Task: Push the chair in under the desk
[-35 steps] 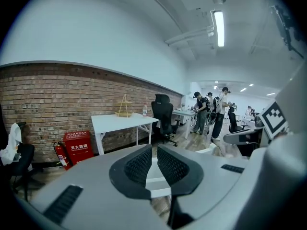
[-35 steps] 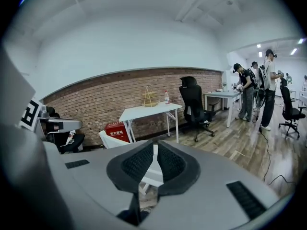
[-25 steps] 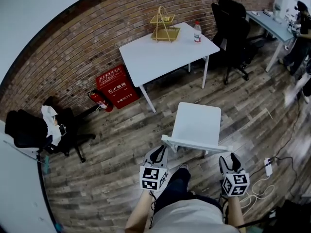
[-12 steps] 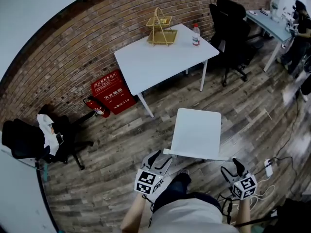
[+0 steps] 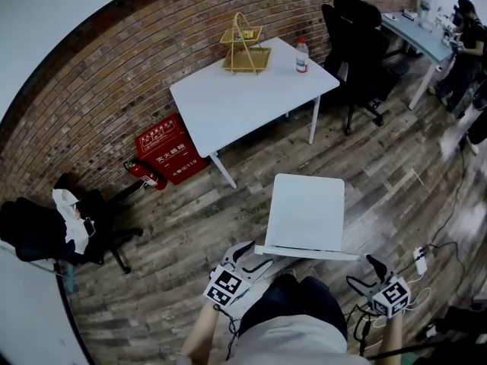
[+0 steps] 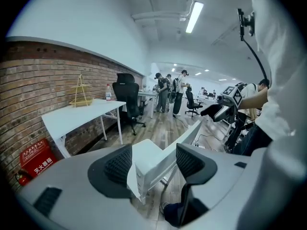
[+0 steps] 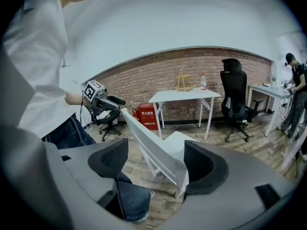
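Note:
A white chair (image 5: 306, 207) stands on the wood floor, its seat toward the white desk (image 5: 243, 93) by the brick wall, with a gap of floor between them. My left gripper (image 5: 253, 255) is at the left end of the chair's backrest (image 6: 152, 163). That end sits between the jaws, close to the left pad (image 6: 118, 165) and apart from the other. My right gripper (image 5: 367, 272) straddles the right end of the backrest (image 7: 165, 158) in the same way, with that end near the right pad (image 7: 199, 162). Both pairs of jaws have just been opening and stand open.
A gold wire basket (image 5: 245, 46) and a bottle (image 5: 301, 55) stand on the desk. A black office chair (image 5: 356, 40) is to its right, a red fire box (image 5: 161, 147) to its left. Another black chair (image 5: 53, 230) is at far left. A power strip (image 5: 419, 260) and cables lie at right.
Both grippers' jaws have spread apart at the backrest ends. The left gripper has rolled and dropped a little toward me. The chair stays about where it was relative to the desk.

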### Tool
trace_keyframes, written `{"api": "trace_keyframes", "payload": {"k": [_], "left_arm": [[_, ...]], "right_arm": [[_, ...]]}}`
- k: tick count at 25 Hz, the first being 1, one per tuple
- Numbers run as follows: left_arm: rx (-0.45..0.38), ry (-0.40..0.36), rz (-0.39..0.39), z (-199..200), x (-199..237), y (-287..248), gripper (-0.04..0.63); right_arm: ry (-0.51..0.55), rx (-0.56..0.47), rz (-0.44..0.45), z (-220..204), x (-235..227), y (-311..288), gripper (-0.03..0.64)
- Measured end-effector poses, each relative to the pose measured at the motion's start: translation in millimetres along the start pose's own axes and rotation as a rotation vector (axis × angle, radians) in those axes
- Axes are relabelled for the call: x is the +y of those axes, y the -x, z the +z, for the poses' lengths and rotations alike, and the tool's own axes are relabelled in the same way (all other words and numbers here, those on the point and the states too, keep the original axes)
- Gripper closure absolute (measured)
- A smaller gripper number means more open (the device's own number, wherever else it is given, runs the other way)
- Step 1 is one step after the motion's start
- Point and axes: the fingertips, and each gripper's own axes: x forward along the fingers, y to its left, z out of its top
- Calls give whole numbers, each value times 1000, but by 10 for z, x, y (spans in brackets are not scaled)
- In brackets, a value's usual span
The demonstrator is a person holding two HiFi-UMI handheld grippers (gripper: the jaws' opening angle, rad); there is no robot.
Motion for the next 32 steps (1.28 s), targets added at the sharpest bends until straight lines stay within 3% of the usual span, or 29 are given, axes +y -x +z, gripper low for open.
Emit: {"api": "trace_keyframes", "payload": {"k": [6,10,15,19,22,26,29,32], "left_arm": [[34,-17,-7,-4,1,-105,304],[47,16,-2,-43,-20,-153,301],[65,18,7,-115,-23,-250,298],[85,19,21,-132,58,-290,298],[123,0,-15,-195,32,-352,298],[154,-36,-28,-230,-3,-453,299],[133,-34,-32,-220,-3,-475,299],[107,-27,-36,-226,-5,-473,299]], "right_arm": [[58,54,-1,22,-31,15,252],[57,58,-24,-15,-121,55,235],[127,153,11,-192,-146,-45,222],[115,149,-1,-249,-243,-167,221],[149,179,-3,-272,-241,-269,221],[97,142,-7,-239,-279,-373,222],[97,152,-8,-208,-289,-404,224],[61,93,-2,-140,-320,-431,225]]}}
